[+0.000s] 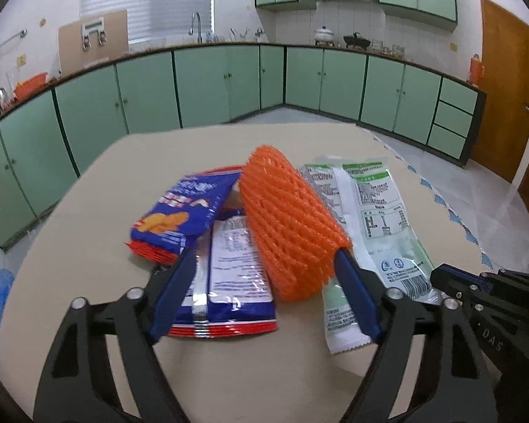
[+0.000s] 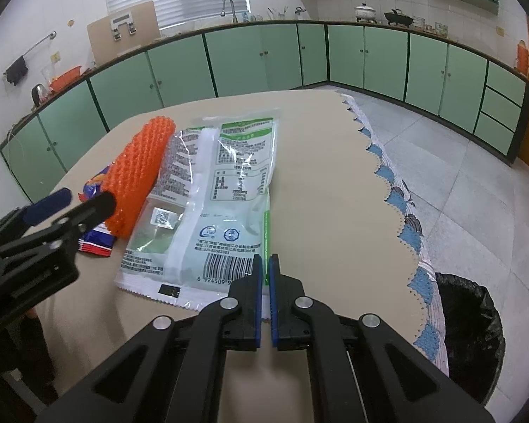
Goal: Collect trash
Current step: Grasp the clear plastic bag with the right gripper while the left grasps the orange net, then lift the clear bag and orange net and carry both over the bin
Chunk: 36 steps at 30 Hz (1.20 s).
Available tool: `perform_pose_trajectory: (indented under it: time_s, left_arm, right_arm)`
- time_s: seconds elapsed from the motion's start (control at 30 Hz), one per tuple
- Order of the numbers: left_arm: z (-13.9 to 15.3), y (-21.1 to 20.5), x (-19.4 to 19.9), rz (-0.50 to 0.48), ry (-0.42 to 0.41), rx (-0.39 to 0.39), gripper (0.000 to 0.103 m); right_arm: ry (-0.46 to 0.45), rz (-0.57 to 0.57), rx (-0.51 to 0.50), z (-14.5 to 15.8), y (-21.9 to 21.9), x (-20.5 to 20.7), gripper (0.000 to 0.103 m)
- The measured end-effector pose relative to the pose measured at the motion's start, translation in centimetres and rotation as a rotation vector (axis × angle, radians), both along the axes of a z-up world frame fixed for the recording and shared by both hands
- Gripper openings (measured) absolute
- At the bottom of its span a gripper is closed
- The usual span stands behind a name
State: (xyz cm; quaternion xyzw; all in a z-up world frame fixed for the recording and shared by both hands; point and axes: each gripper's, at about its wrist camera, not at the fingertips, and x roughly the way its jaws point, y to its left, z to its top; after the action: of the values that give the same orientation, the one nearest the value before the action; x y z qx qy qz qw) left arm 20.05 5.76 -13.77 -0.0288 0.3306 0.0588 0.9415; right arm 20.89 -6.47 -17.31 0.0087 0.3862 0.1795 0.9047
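On the beige table (image 1: 229,370) lie a blue snack wrapper (image 1: 180,211), a second blue wrapper showing its back label (image 1: 229,282), an orange foam net sleeve (image 1: 289,225) and a green and white plastic bag (image 1: 381,211). My left gripper (image 1: 266,255) stands open over the pile. Its right pad rests against the net's near end and its left pad hangs over the flat blue wrapper. My right gripper (image 2: 265,259) is shut on the near edge of the green and white bag (image 2: 222,183), beside the barcode. In the right wrist view the net (image 2: 137,172) lies left of that bag.
A bin with a black liner (image 2: 469,335) stands on the tiled floor under the table's right edge. The tablecloth's scalloped blue and white border (image 2: 398,190) hangs over that side. Green kitchen cabinets (image 1: 208,81) line the far walls, and a wooden door (image 1: 504,88) is at the right.
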Motion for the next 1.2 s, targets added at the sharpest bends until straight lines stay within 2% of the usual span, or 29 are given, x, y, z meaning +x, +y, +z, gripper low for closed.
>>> perform_pose_trajectory:
  time_s: [0.07, 0.13, 0.2, 0.23, 0.4, 0.9, 1.2]
  left_arm:
    - [-0.3, 0.1, 0.7, 0.0, 0.028, -0.019, 0.057]
    - [-0.6, 0.1, 1.2, -0.004, 0.051, -0.04, 0.031]
    - [-0.8, 0.2, 1.3, -0.016, 0.055, -0.06, 0.009]
    - [-0.7, 0.2, 1.1, -0.018, 0.043, -0.067, 0.006]
    - [0.3, 0.2, -0.8, -0.028, -0.024, -0.05, 0.004]
    - [0.7, 0.2, -5.4, -0.038, -0.043, -0.019, 0.004]
    - [-0.4, -0.8, -6.3, -0.073, -0.008, -0.012, 0.004]
  right_arm:
    - [0.002, 0.001, 0.003, -0.1, 0.0, 0.0, 0.004]
    - [0.004, 0.002, 0.013, -0.2, -0.2, 0.1, 0.004]
    - [0.007, 0.003, 0.019, -0.2, -0.4, 0.0, 0.004]
    - [0.009, 0.003, 0.022, -0.3, -0.4, 0.1, 0.004]
    - [0.008, 0.0, 0.029, -0.3, -0.5, -0.1, 0.004]
    - [-0.025, -0.035, -0.016, 1.9, -3.3, -2.6, 0.004]
    - [0.014, -0.05, -0.006, 0.9, -4.7, -4.1, 0.004]
